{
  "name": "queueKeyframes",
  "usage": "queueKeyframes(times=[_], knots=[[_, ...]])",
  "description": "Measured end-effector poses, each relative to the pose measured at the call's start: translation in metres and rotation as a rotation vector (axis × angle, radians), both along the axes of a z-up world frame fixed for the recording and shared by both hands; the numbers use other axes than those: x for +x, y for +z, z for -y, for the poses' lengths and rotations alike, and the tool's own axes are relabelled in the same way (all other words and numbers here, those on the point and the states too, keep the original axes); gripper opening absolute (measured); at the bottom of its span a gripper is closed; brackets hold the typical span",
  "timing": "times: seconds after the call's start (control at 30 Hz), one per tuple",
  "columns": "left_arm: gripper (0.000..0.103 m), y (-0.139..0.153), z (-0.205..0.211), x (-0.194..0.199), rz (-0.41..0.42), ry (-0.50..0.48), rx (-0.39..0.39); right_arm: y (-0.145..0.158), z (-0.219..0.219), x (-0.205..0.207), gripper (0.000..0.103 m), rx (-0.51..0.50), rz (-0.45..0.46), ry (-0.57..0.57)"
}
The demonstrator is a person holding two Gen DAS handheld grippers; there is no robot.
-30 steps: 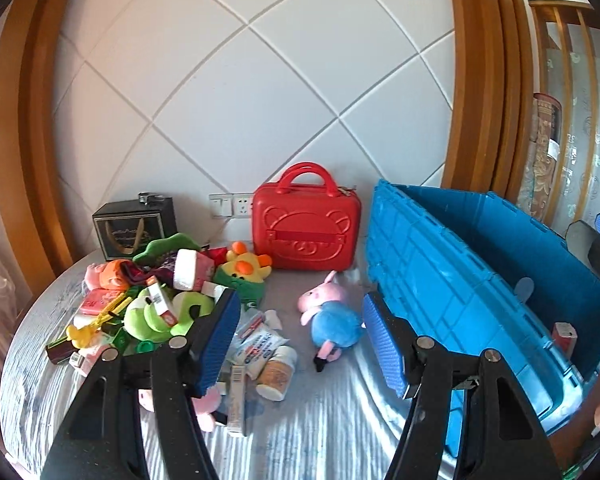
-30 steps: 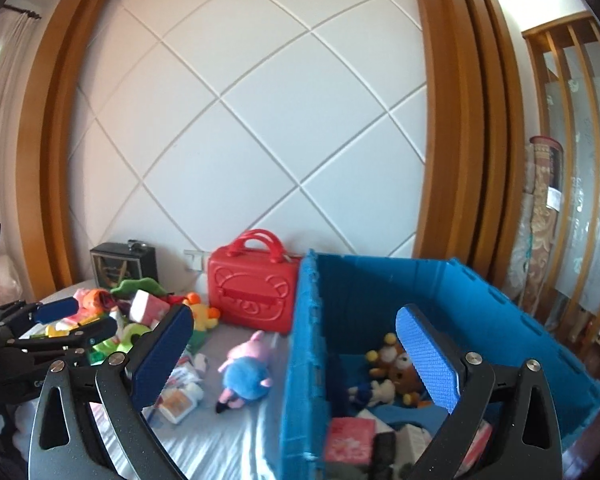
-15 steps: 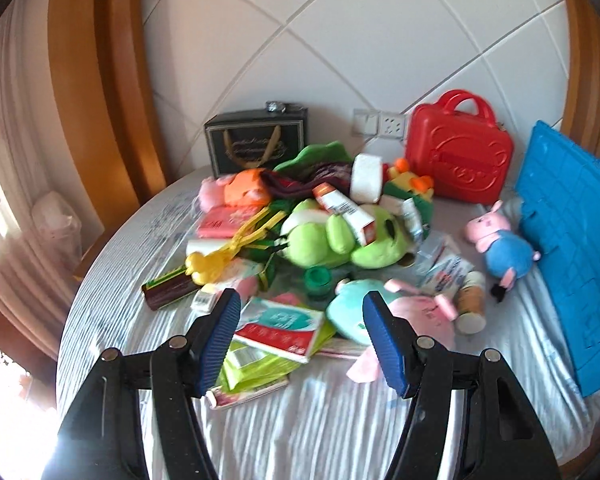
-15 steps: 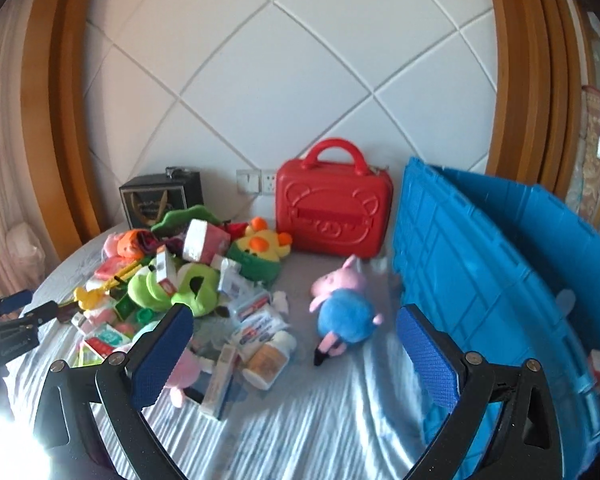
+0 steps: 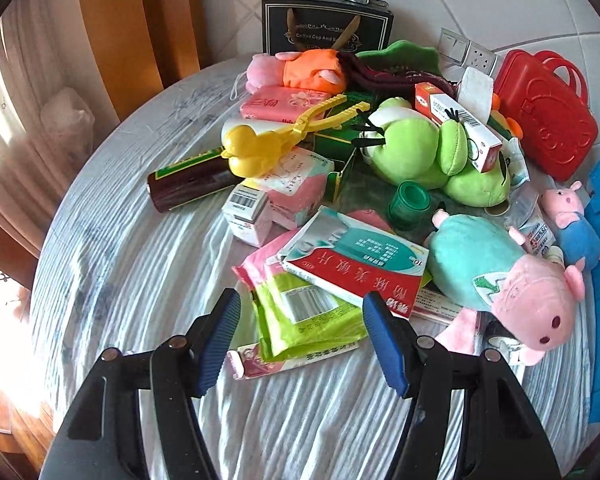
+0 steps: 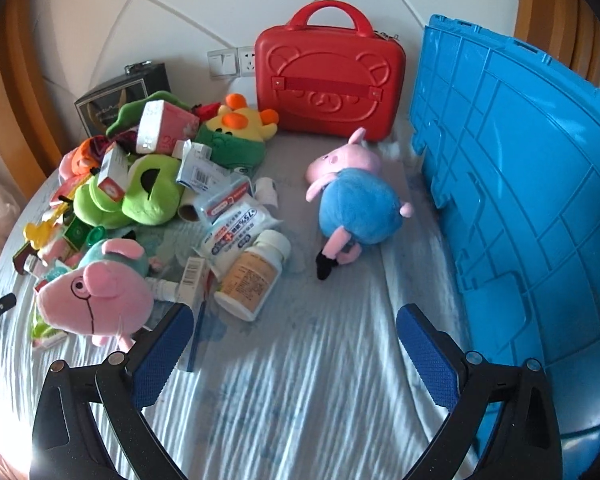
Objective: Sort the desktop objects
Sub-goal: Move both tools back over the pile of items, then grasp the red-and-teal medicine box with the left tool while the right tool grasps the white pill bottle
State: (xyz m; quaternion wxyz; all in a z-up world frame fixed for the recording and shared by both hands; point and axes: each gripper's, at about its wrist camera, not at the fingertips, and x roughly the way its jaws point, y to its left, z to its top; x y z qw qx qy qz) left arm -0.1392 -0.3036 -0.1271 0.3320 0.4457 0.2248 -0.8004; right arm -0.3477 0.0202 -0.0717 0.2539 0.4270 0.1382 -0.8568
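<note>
Clutter of soft toys, cartons and packets lies heaped on the round, cloth-covered surface (image 5: 132, 264). Left claw (image 5: 300, 332) hangs released over a lime-green plastic packet (image 5: 308, 320), gripping nothing. Right claw (image 6: 296, 344) is spread wide and empty above bare cloth, near a white pill bottle (image 6: 256, 276), beside the blue plastic crate (image 6: 520, 200).

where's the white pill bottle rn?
Right wrist view, centre-left: the white pill bottle lies on its side on the tablecloth, beside the wipes pack, left of the blue-bodied pig plush.
</note>
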Motion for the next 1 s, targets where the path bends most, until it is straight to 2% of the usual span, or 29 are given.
queueKeyframes(times=[0.1,0.33,0.5,0.57,0.63,0.73,0.83,1.0], knots=[[0.063,-0.005,0.008,-0.028,0.002,0.019,0.042,-0.005,0.004,-0.009,0.103,0.014,0.012,0.004],[0.063,-0.022,0.029,-0.087,0.114,0.111,0.113,-0.016,0.013,-0.030,0.103,0.030,0.046,0.036],[0.063,-0.037,0.035,-0.092,0.171,0.222,0.164,-0.031,0.027,-0.057,0.103,0.031,0.096,0.077],[0.063,-0.047,0.038,-0.090,0.165,0.265,0.204,-0.039,0.035,-0.070,0.103,0.028,0.125,0.094],[0.063,-0.048,0.040,-0.090,0.128,0.304,0.186,-0.049,0.044,-0.080,0.103,0.028,0.157,0.111],[0.063,-0.050,0.040,-0.101,0.120,0.304,0.188,-0.066,0.057,-0.091,0.103,0.029,0.201,0.133],[0.064,-0.053,0.039,-0.113,0.163,0.300,0.169,-0.078,0.066,-0.097,0.103,0.025,0.247,0.139],[0.065,-0.050,0.018,-0.100,0.183,0.259,0.163,-0.092,0.077,-0.099,0.103,0.025,0.298,0.137]])
